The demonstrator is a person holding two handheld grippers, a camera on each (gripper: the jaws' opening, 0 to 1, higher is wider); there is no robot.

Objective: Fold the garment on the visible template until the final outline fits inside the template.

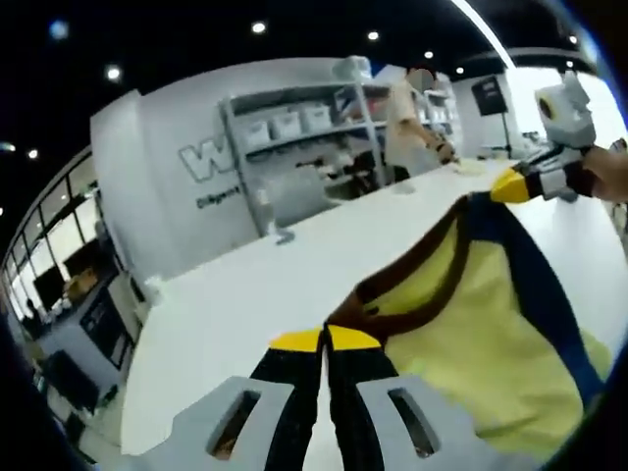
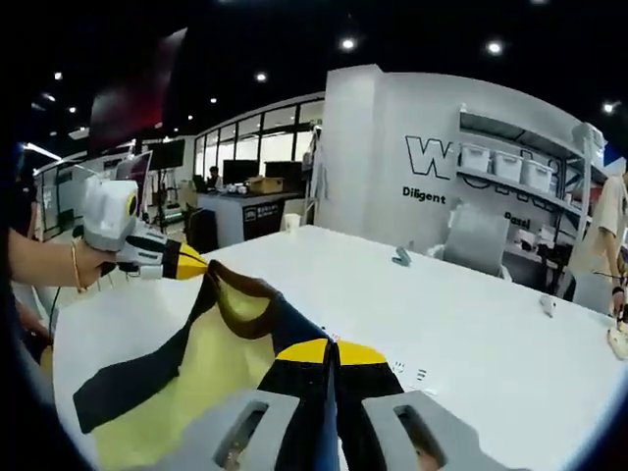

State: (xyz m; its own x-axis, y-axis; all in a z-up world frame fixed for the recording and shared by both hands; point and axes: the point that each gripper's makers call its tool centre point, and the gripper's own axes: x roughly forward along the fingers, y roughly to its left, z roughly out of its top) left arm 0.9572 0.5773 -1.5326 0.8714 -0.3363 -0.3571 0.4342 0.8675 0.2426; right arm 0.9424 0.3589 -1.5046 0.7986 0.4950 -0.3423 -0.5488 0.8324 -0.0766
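Observation:
A yellow garment [image 1: 481, 334] with navy bands and a brown collar hangs stretched between both grippers over the white table [image 1: 255, 285]. My left gripper [image 1: 324, 340] is shut on the garment's edge beside the collar. The right gripper [image 1: 512, 185] comes in at the upper right of the left gripper view, pinching the navy corner. In the right gripper view, my right gripper [image 2: 332, 351] is shut on the garment [image 2: 186, 383] near its navy shoulder. A hand holds the left gripper [image 2: 188, 263] at the left, gripping the far corner by the collar [image 2: 245, 299]. The table [image 2: 471, 334] spreads out beyond.
A small grey object [image 2: 402, 257] and a white one [image 2: 548, 305] lie on the table's far part. A grey chair [image 2: 476, 240] and shelves with bins [image 1: 294, 128] stand behind it. A person [image 1: 412, 118] stands by the shelves. Desks with monitors [image 2: 245, 186] fill the back left.

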